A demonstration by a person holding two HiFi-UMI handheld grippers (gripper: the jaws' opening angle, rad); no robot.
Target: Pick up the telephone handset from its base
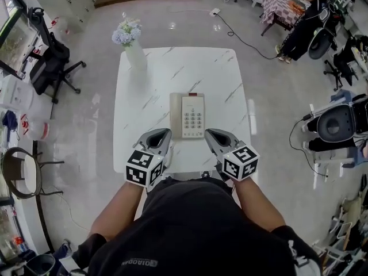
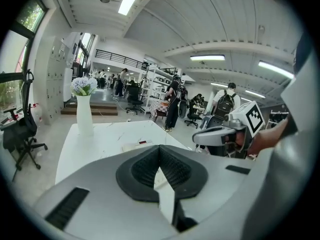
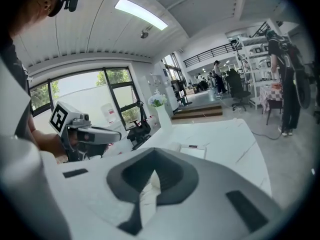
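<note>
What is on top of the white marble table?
A telephone with its handset in place, mid-table, and a vase of flowers at the far left corner. The near edge is hidden under the left gripper, right gripper and the person.

Your table [image 1: 172, 68] white marble with grey veins, phone [image 1: 188, 115] cream with a red strip, vase [image 1: 135, 55] white, flowers [image 1: 126, 34] pale blue, your left gripper [image 1: 163, 133] and right gripper [image 1: 212, 134] grey with black-and-white markers [image 1: 144, 167], your shirt [image 1: 190, 223] black.

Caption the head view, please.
Left gripper and right gripper flank a beige keypad telephone on a white marbled table.
</note>
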